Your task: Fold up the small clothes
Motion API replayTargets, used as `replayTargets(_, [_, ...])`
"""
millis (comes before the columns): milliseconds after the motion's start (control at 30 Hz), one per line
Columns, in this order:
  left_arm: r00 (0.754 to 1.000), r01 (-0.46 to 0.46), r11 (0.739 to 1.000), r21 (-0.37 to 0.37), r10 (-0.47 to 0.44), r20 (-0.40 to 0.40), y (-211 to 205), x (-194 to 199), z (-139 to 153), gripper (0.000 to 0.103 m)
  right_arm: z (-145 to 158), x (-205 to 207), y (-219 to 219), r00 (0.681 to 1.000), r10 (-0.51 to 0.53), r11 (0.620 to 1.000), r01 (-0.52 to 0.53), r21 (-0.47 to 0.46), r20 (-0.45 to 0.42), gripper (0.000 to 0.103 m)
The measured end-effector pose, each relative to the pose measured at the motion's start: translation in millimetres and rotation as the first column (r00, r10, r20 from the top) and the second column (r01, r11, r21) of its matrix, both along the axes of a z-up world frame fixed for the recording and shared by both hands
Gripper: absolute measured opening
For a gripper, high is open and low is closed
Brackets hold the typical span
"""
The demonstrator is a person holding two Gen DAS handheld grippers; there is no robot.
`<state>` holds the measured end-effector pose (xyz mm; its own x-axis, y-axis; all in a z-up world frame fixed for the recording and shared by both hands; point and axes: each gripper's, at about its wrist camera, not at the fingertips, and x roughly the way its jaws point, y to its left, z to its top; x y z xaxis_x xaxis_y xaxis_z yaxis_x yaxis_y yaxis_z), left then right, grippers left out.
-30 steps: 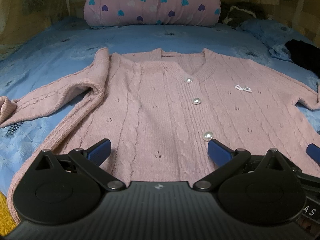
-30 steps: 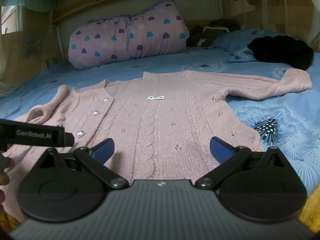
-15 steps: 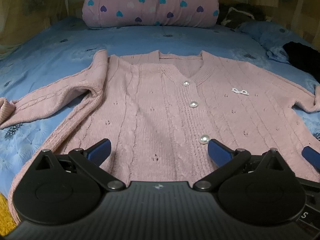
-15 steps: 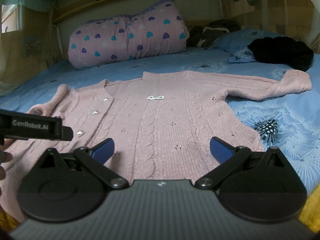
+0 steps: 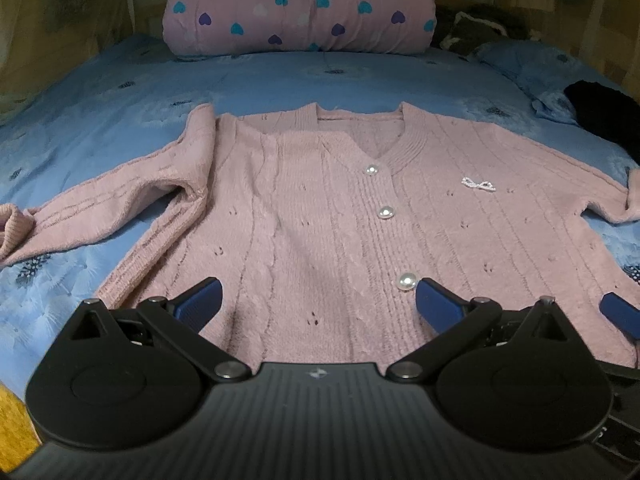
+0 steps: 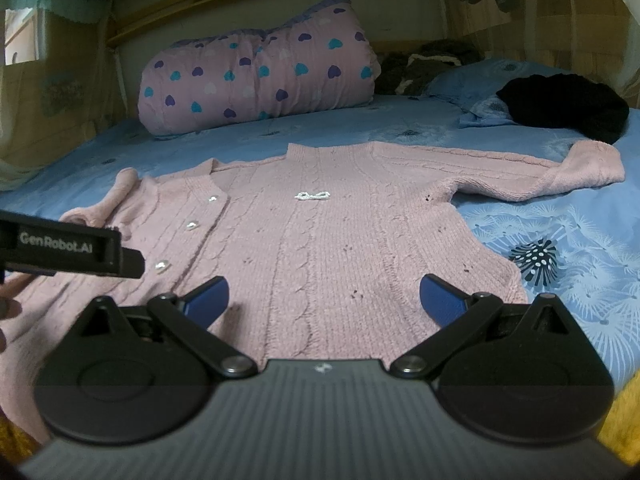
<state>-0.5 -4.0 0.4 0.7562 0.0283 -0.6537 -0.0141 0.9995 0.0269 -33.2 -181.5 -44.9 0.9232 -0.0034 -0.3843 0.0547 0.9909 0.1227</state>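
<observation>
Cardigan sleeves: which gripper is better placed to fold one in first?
Probably left. The left gripper hangs open over the hem of the cardigan nearer the left sleeve; the right sleeve lies farther from the right gripper.

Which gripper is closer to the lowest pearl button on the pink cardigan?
Left. The left gripper has the lowest pearl button just beside its right fingertip. The right gripper hangs over the cardigan's other half, further right.
</observation>
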Motion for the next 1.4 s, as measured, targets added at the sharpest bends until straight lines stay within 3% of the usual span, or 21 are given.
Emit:
replayTargets(300, [0.999, 0.037, 0.999, 0.026, -0.037, -0.006, -5, 0, 15, 0.103, 19, -1, 2, 0.999, 0.04, 0.999, -0.04, 0.015, -0.013, 0.103])
replayTargets(600, [0.996, 0.082, 0.995, 0.053, -0.084, 0.023, -12, 23, 48, 0.103, 79, 16, -21, 0.996, 0.076, 0.995, -0.078, 0.055, 0.04, 0.103])
replayTargets(933, [0.994, 0.102, 0.992, 0.068, -0.099, -0.05, -16, 78, 46, 0.103, 97, 71, -98, 0.987, -0.162, 0.986, 0.161, 0.034, 0.013, 0.103])
replayTargets(1133, [0.99, 0.111, 0.99, 0.085, -0.103, -0.092, -15, 111, 31, 0.103, 84, 105, -157, 0.943, -0.328, 0.944, 0.329, 0.01, -0.059, 0.103])
replayTargets(1400, [0.987, 0.088, 0.99, 0.112, -0.072, -0.143, -15, 144, -1, 0.103, 72, 144, -227, 0.881, -0.454, 0.889, 0.457, -0.009, -0.133, 0.103])
